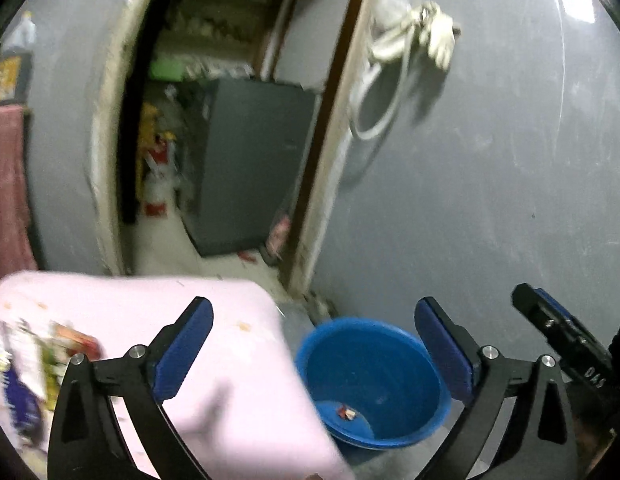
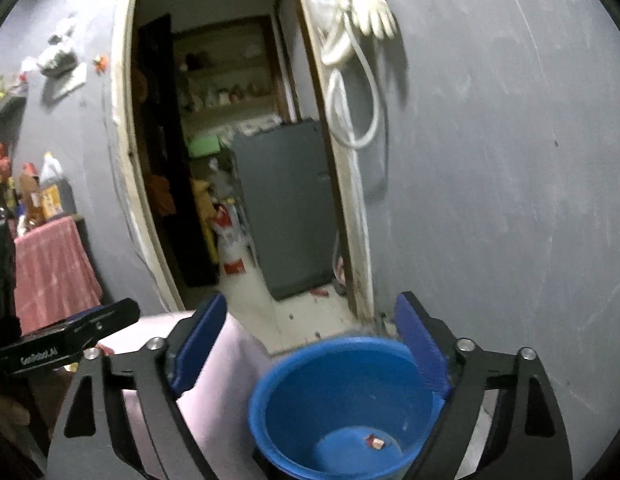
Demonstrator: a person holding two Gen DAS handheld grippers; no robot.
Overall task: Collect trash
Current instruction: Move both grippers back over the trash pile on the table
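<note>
A blue bucket [image 1: 374, 380] stands on the floor by the grey wall, next to a table with a pink cloth [image 1: 230, 360]. A small red-and-white wrapper [image 1: 346, 414] lies in its bottom; it also shows in the right wrist view [image 2: 376, 442], inside the bucket [image 2: 342, 400]. Colourful snack wrappers [image 1: 34, 368] lie on the cloth at the left. My left gripper [image 1: 314, 344] is open and empty over the table's edge and the bucket. My right gripper [image 2: 314, 340] is open and empty above the bucket. The right gripper [image 1: 562, 336] shows at the left view's right edge.
An open doorway [image 2: 230, 160] leads to a room with a grey fridge [image 2: 286, 208] and a fire extinguisher [image 2: 230, 240]. White gloves and a hose [image 2: 358, 40] hang on the grey wall. A side table with a red cloth [image 2: 50, 268] holds bottles at the left.
</note>
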